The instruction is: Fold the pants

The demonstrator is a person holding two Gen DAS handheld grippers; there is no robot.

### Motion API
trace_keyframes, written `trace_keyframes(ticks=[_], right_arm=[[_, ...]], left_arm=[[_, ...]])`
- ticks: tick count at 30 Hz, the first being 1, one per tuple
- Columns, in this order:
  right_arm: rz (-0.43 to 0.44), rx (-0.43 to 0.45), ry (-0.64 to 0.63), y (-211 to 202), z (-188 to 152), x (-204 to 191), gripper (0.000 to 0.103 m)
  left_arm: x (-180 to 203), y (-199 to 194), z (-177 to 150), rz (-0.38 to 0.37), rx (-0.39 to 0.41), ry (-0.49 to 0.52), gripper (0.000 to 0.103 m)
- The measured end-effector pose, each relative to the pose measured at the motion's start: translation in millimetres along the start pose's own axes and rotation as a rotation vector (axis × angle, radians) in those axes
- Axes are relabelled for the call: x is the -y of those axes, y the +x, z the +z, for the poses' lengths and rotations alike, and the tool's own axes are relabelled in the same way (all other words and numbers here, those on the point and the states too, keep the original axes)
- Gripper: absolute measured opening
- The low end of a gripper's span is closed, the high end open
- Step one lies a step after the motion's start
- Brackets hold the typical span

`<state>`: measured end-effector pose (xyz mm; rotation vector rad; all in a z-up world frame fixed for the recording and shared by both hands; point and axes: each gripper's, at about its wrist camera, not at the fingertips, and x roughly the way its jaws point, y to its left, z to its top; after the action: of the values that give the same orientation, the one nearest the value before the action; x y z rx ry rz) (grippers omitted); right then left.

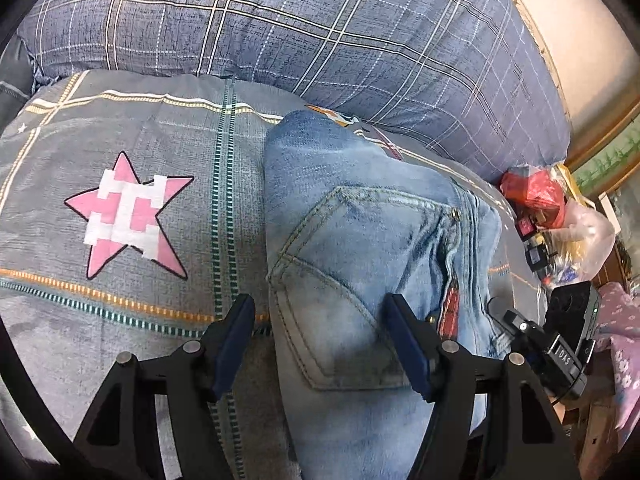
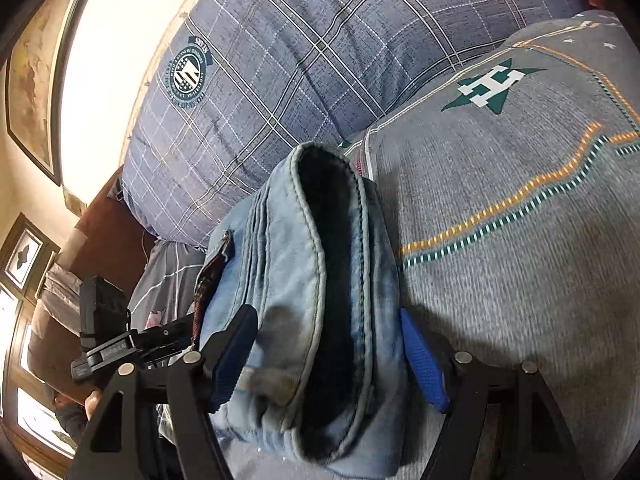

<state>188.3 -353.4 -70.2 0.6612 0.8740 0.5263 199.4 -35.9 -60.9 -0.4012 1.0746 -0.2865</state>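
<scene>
Both tongs, left (image 1: 320, 344) and right (image 2: 326, 354), stand apart astride folded jeans (image 1: 360, 240) running lengthwise away toward the plaid pillow (image 1: 320, 32).

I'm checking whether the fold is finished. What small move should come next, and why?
Probably back both claws away. The jeans already lie as a thick folded bundle on the star-print bedspread, and the left claw and right claw stand wide around it.
</scene>
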Motion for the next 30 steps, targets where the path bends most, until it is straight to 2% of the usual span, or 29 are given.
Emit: trace_keyframes(ticks=[5, 9, 13, 16, 20, 25, 30], right_arm=[[-0.019, -0.007, -0.016, 3, 3, 3, 0.057], [-0.026, -0.005, -0.035, 3, 1, 2, 0.056], [-0.026, 0.002, -0.035, 2, -2, 0, 0.056], [0.005, 0.003, 0.003, -2, -6, 5, 0.056], [0.035, 0.002, 0.031, -6, -9, 9, 0.057], [0.027, 0.003, 0.027, -5, -8, 8, 0.057], [0.029, -0.001, 0.017, -3, -8, 8, 0.057]], left_arm=[[-2, 9, 3, 0.007, 0.0, -0.014, 0.076], [0, 13, 2, 0.03, 0.009, -0.016, 0.078], [10, 7, -2, 0.064, 0.022, 0.042, 0.078], [12, 4, -8, 0.037, 0.004, 0.071, 0.078], [4, 7, -7, -0.01, -0.022, 0.035, 0.081], [7, 19, 2, -0.047, -0.037, 0.006, 0.084], [-1, 27, 8, -0.13, -0.026, -0.027, 0.085]])
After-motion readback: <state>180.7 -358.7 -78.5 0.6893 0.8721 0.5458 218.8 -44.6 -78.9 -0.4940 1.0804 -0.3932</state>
